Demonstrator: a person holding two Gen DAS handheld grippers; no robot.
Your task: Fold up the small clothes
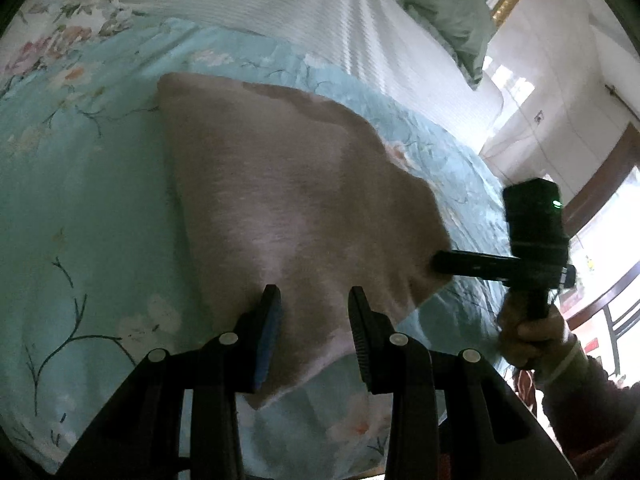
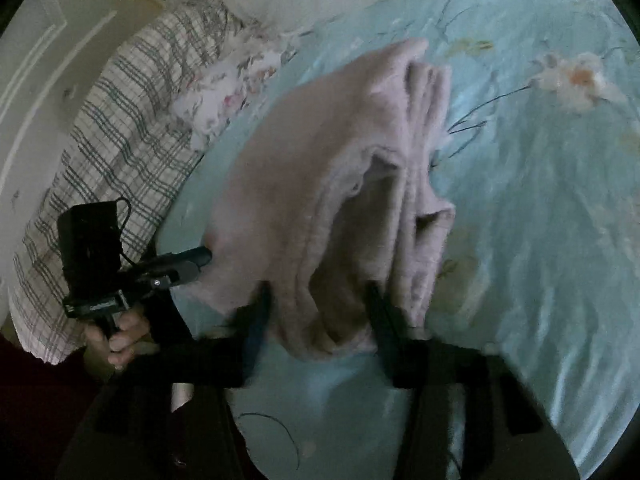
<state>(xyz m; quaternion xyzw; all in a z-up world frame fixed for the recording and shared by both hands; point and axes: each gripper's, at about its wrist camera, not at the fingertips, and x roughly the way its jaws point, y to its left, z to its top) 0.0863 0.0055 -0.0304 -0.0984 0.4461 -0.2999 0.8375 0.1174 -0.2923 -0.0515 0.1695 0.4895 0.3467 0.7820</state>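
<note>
A small pale pink garment [image 1: 288,208] lies partly folded on a light blue floral bedspread [image 1: 88,208]. My left gripper [image 1: 314,300] stands with its jaws apart around the garment's near edge, cloth between the fingers. The right gripper [image 1: 438,262] touches the garment's right corner in the left wrist view. In the right wrist view the garment [image 2: 320,184] is bunched in thick folds, raised at the near end, and my right gripper [image 2: 318,300] has its jaws apart with cloth between them. The left gripper [image 2: 204,258] meets the garment's left edge there.
A white ribbed blanket [image 1: 304,4] and green pillow [image 1: 444,4] lie at the far side of the bed. A plaid cover [image 2: 120,128] and floral cloth [image 2: 224,92] lie at the bed's left edge. A window and railing [image 1: 612,300] are at right.
</note>
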